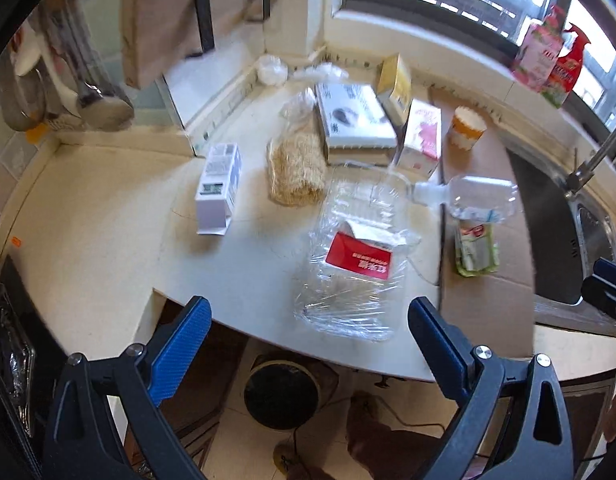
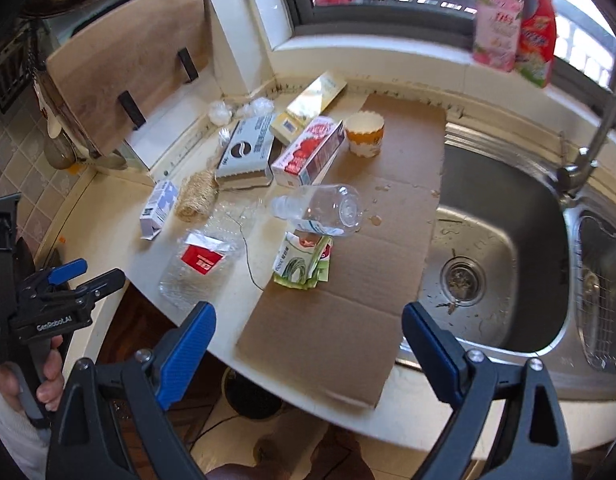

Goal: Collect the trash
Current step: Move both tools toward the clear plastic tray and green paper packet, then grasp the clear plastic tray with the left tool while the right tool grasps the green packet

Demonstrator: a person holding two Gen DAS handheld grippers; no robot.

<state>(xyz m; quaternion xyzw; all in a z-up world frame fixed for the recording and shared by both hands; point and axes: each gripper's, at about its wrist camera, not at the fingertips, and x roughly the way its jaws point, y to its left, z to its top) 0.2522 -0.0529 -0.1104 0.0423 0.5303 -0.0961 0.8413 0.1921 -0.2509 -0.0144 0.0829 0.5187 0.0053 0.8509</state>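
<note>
Trash lies scattered on a cream countertop. A clear plastic tray with a red card inside sits near the front edge. Beside it lie a clear bottle on its side, a crumpled green wrapper, a small white carton and a bag of noodles. My left gripper hangs open just before the counter edge, near the plastic tray. My right gripper is open above the cardboard sheet. Both hold nothing.
Further back stand a white box, a pink carton, a yellow box and a paper cup. A steel sink with a tap lies right. A round bin stands on the floor below.
</note>
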